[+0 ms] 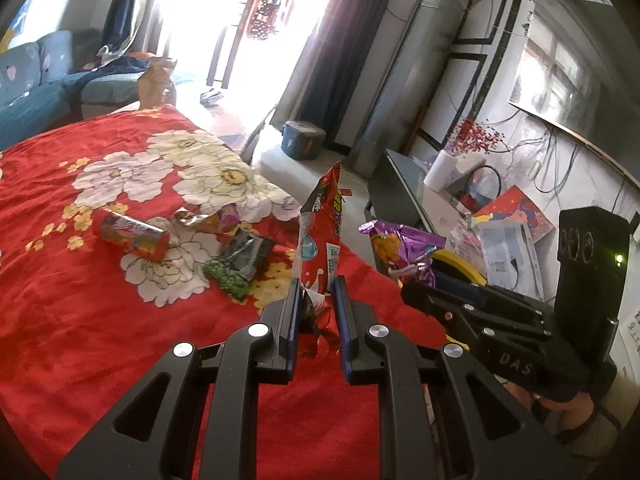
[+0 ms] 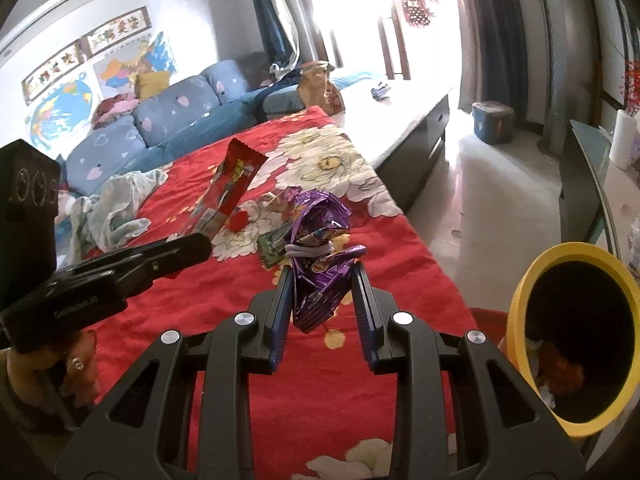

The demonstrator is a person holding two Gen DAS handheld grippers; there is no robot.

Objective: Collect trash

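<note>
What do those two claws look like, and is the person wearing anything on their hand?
Both claws are black plastic with cut-out frames and round silver bolts. The left claw and right claw each have two flat fingers with blue ribbed pads. A black box with three round holes sits on top, with small white lettering on the body. One finger of the left hand wears a sparkly ring.

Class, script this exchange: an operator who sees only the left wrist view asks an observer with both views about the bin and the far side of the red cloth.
Operator: I see only a yellow sliver behind the right tool. Is that the bin?
Observer: Yes. The yellow bin sits just right of the red cloth, its mouth uncovered.
Operator: Is it empty?
Observer: No, orange scraps lie inside.
Operator: Anything beyond my left edge?
Observer: A crumpled grey-green cloth lies on the sofa side.
</note>
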